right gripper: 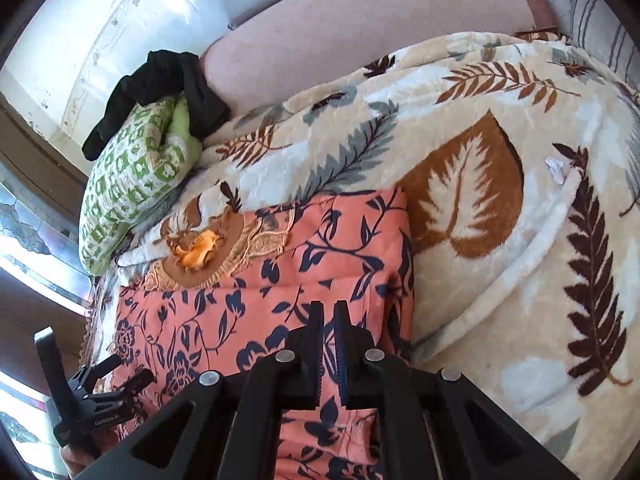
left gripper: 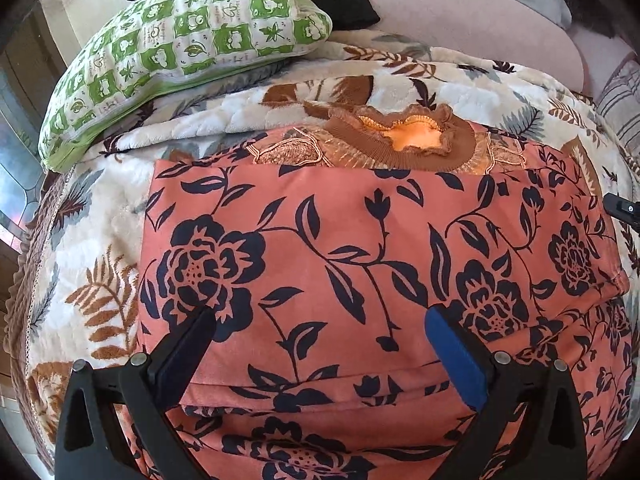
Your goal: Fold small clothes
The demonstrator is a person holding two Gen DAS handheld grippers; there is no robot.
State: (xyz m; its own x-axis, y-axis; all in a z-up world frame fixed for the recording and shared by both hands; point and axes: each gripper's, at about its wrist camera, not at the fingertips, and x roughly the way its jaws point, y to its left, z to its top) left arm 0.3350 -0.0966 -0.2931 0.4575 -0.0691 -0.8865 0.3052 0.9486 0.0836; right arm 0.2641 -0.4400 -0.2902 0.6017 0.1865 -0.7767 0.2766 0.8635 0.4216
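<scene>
A salmon-pink garment (left gripper: 340,248) with a dark blue flower print lies folded on the leaf-print blanket (left gripper: 100,280). Its brown ribbed collar (left gripper: 404,140) with an orange lining shows at the far edge. My left gripper (left gripper: 320,328) is open above the near part of the garment, with nothing between its fingers. In the right wrist view the garment (right gripper: 248,312) lies left of centre. My right gripper (right gripper: 328,316) is over its right part with the fingers almost together; whether cloth sits between them is not clear. The left gripper (right gripper: 104,384) shows at the lower left.
A green and white checked pillow (left gripper: 188,52) lies at the far left with a black cloth (right gripper: 160,88) on it. A pink headboard (left gripper: 460,12) runs behind. Striped bedding (left gripper: 624,104) is at the far right. The blanket (right gripper: 500,220) spreads to the right.
</scene>
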